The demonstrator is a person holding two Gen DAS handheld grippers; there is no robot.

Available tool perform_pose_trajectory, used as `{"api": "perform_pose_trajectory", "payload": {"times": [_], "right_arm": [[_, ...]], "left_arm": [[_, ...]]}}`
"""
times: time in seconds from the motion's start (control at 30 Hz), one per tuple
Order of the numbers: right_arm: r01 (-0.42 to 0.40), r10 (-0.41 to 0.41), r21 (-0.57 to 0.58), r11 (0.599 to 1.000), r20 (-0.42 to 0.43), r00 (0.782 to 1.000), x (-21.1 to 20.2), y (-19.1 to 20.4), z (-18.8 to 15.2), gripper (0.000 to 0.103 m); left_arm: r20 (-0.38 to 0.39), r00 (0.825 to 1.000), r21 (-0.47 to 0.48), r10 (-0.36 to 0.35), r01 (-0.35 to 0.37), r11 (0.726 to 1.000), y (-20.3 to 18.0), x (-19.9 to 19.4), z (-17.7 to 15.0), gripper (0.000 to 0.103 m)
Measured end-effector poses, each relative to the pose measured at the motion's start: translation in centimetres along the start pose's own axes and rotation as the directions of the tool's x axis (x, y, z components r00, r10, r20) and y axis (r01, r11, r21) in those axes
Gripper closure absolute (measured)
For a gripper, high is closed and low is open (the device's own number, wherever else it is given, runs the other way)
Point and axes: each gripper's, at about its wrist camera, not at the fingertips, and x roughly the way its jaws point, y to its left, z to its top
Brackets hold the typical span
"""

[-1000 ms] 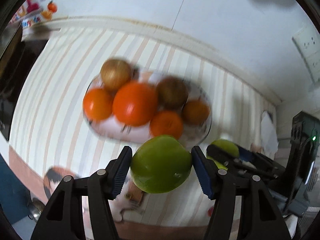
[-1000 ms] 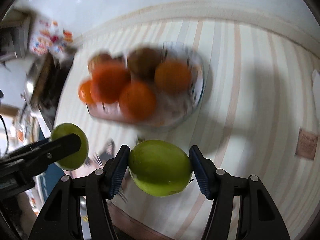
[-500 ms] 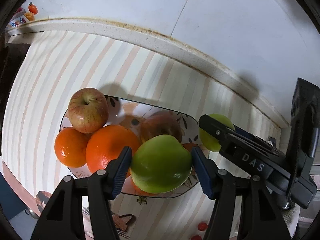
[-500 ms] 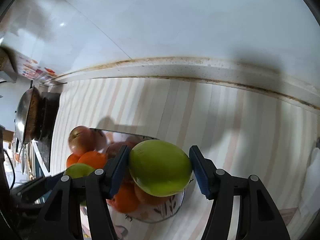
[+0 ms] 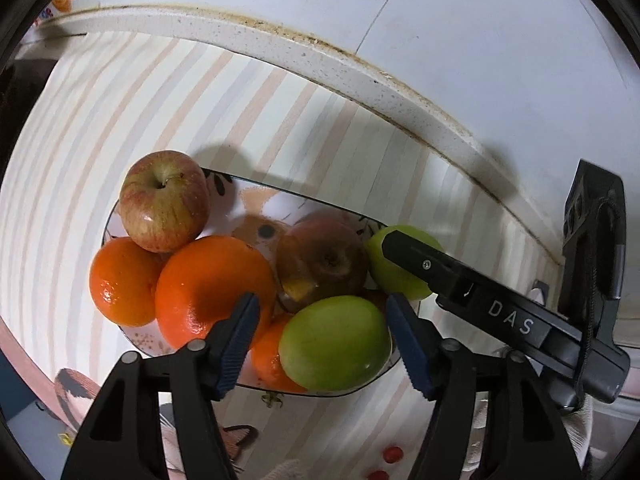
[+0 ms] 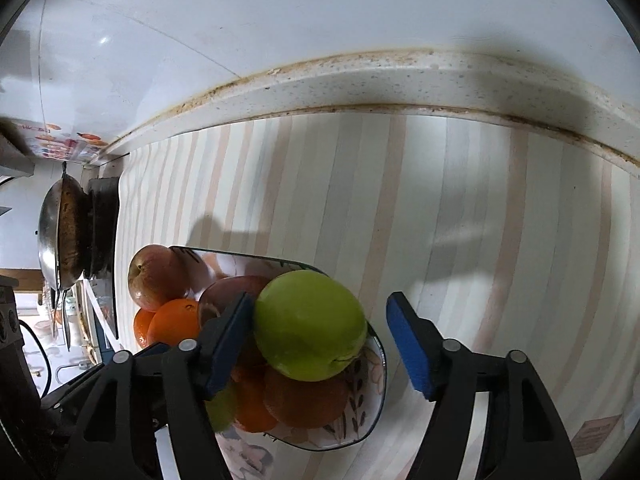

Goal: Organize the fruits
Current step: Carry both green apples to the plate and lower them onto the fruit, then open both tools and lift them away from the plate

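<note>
Both tongs have just been opening: the left tongs (image 5: pixel 320 320) stand released around a green apple (image 5: pixel 335 343), the right tongs (image 6: pixel 320 334) likewise around another green apple (image 6: pixel 310 325). Both apples rest on oranges (image 5: pixel 212 284) and red apples (image 5: pixel 164 200) filling the plate (image 6: pixel 376 396) near the counter (image 6: pixel 460 216) back edge.

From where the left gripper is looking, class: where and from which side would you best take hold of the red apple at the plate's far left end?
Grip the red apple across its widest middle, coming from above. It sits stem-up atop the oranges, its sides clear of the plate rim, so the fingers probably fit either side.
</note>
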Motion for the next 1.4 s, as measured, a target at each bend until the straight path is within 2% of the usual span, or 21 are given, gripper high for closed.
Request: {"api": "perform_pose_trajectory", "payload": {"times": [0.37,0.5,0.53,0.6,0.73,0.87,1.07,1.4], "right_arm": [[0.017,-0.018,0.019,1.0,0.037,0.999,-1.9,-0.5,-0.8,0.023],[0.05,-0.05,0.008,0.999,0.081,0.995,-3.2,-0.6,-2.3,0.022],[0.064,-0.063,-0.006,0.998,0.095,0.994,-3.7,-0.4,-2.8,0.022],[0.101,-0.097,-0.027,0.994,0.123,0.988,-4.8,0.0,-4.1,0.012],[0.186,-0.168,-0.084,0.979,0.186,0.968,-7.0,1.4,-7.0,0.009],[0.223,-0.187,-0.134,0.966,0.238,0.953,-9.4,3.6,-10.7,0.008],[0.256,-0.192,-0.188,0.948,0.302,0.934,-12.2,7.1,-15.8,0.008],[0.297,-0.184,-0.215,0.931,0.427,0.885,-18.1,12.3,-24.1,0.008]], "left_arm": [[0.042,0.999,-0.006,-0.012,0.013,1.0,0.5,-2.0,-0.5,0.034],[0.089,0.996,0.023,0.018,-0.021,1.0,0.5,-3.7,-1.6,0.034],[0.112,0.993,0.035,0.042,-0.046,0.998,0.7,-4.2,-2.1,0.034],[0.142,0.987,0.046,0.077,-0.084,0.995,1.1,-5.0,-2.9,0.034],[0.199,0.968,0.064,0.151,-0.166,0.984,2.1,-6.7,-5.2,0.034],[0.227,0.956,0.073,0.186,-0.207,0.976,3.4,-8.2,-7.5,0.034],[0.283,0.941,0.073,0.186,-0.215,0.974,5.2,-11.7,-11.4,0.034],[0.419,0.893,0.11,0.164,-0.229,0.967,6.5,-18.6,-18.7,0.034]]}}
